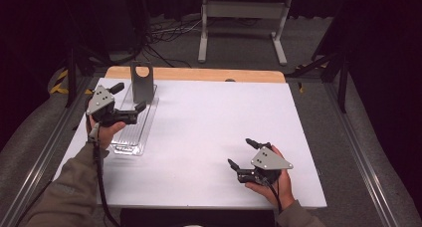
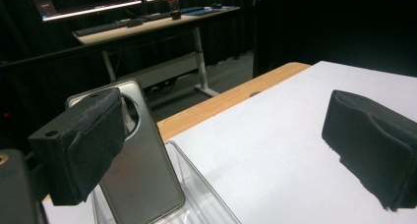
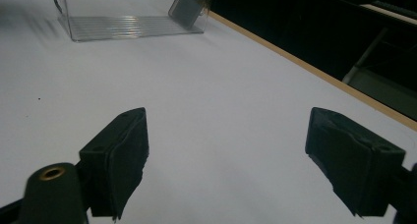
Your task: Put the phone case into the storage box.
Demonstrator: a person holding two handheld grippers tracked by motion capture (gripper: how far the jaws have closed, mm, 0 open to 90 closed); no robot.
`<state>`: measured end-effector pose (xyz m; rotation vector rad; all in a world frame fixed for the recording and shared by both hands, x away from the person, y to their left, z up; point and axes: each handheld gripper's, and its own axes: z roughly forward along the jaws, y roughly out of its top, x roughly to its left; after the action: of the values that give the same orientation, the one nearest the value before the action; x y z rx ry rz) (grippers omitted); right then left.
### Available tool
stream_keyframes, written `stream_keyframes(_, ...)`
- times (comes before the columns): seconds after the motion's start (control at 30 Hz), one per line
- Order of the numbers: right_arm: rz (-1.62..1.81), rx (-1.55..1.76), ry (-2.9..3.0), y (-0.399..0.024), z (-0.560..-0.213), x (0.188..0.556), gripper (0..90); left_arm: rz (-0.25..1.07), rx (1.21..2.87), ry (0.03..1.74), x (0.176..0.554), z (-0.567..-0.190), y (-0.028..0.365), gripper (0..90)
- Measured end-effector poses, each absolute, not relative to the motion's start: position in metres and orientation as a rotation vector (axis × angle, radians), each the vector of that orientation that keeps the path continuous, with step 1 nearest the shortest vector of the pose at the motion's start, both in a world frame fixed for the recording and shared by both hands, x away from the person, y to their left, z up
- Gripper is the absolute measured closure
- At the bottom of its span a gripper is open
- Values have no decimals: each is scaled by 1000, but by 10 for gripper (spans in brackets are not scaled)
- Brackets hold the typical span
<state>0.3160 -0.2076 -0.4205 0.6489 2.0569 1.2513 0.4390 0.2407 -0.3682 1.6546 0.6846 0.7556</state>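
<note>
A clear plastic tray (image 1: pixel 128 137) lies along the left side of the white table (image 1: pixel 209 122). A grey metal plate with a round hole (image 1: pixel 142 82) stands upright at the tray's far end. My left gripper (image 1: pixel 130 97) hovers over the tray just short of the plate, open. In the left gripper view the plate (image 2: pixel 142 184) rises close behind the left pad (image 2: pixel 93 140), and nothing lies between the pads of the left gripper (image 2: pixel 221 145). My right gripper (image 1: pixel 240 152) rests near the front right of the table, open and empty. The right gripper view shows its wide-apart gripper jaws (image 3: pixel 231 160) over bare table, with the tray (image 3: pixel 128 22) far off.
A wooden strip (image 1: pixel 199 74) edges the table's far side. Metal rails run along both sides of the table. Beyond it stand a desk frame (image 1: pixel 244 18) and loose cables on the floor. A desk with monitors (image 2: pixel 147 17) appears in the left gripper view.
</note>
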Motion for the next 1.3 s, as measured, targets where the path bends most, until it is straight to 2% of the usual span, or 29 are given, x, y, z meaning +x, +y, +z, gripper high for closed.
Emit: stream_keyframes(1.3,1241,651,2013,-208,-417,317,152,733,1673,551,400,-366,224,38)
